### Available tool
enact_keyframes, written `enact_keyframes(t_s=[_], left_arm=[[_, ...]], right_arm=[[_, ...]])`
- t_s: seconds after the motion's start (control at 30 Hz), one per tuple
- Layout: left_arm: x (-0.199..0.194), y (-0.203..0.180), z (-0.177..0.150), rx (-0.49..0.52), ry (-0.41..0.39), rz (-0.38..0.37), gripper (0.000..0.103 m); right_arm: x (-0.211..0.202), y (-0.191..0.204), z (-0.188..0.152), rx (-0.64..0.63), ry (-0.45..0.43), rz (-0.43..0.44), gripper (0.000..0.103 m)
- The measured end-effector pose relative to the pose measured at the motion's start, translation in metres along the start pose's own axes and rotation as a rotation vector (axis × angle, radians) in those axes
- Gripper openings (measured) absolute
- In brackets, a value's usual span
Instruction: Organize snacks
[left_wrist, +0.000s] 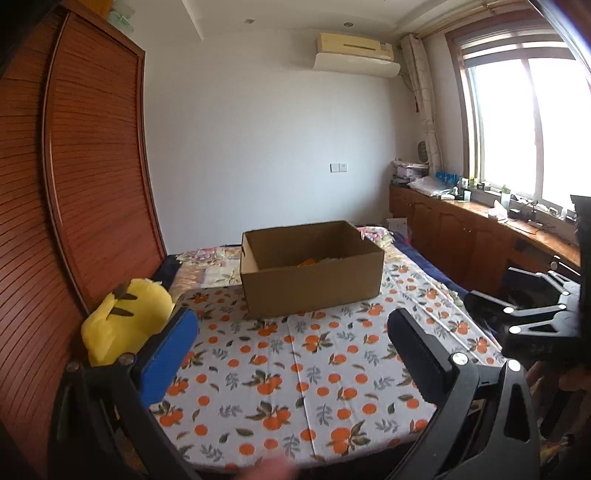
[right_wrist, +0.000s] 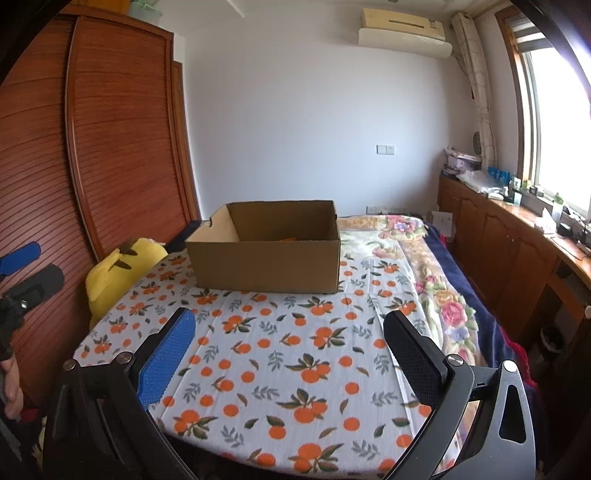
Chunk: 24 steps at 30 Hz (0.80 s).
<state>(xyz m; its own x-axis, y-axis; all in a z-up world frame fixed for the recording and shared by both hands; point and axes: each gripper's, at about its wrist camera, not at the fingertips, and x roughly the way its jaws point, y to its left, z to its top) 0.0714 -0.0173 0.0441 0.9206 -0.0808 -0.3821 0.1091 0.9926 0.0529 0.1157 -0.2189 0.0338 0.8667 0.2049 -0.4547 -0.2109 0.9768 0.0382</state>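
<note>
An open cardboard box (left_wrist: 314, 273) (right_wrist: 266, 266) stands on the bed's orange-print sheet (left_wrist: 295, 387) (right_wrist: 280, 369), far beyond both grippers. A bit of an orange snack pack (left_wrist: 308, 263) (right_wrist: 290, 239) shows over the rim; the rest of the inside is hidden. My left gripper (left_wrist: 291, 317) is open above the near part of the sheet, with nothing between its blue and black pads. My right gripper (right_wrist: 290, 317) is open too and holds nothing. The left gripper (right_wrist: 31, 267) also appears at the left edge of the right wrist view, beside a hand (right_wrist: 9, 384).
A yellow plush toy (left_wrist: 125, 321) (right_wrist: 118, 273) lies at the bed's left edge against a slatted wooden wardrobe (left_wrist: 92, 166). A floral blanket (right_wrist: 436, 288) covers the bed's right side. A wooden counter (right_wrist: 517, 236) with clutter runs under the window on the right.
</note>
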Motion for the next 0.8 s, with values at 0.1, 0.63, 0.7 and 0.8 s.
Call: enact_keyframes(t_s=[0.1, 0.63, 0.7, 0.8], left_arm=[[-0.007, 0.000, -0.011, -0.015, 0.006, 0.003, 0.103], [-0.033, -0.007, -0.047, 0.010, 0.036, 0.047, 0.103], [-0.034, -0.006, -0.052, 0.006, 0.040, 0.053, 0.103], [-0.035, -0.002, -0.059, -0.011, 0.047, 0.052, 0.103]], right_arm=[[-0.014, 0.002, -0.007, 0.004, -0.006, -0.001, 0.103], [-0.055, 0.012, -0.042, 0.013, -0.045, -0.073, 0.103], [-0.057, 0.013, -0.045, 0.018, -0.053, -0.083, 0.103], [-0.058, 0.014, -0.049, 0.024, -0.046, -0.077, 0.103]])
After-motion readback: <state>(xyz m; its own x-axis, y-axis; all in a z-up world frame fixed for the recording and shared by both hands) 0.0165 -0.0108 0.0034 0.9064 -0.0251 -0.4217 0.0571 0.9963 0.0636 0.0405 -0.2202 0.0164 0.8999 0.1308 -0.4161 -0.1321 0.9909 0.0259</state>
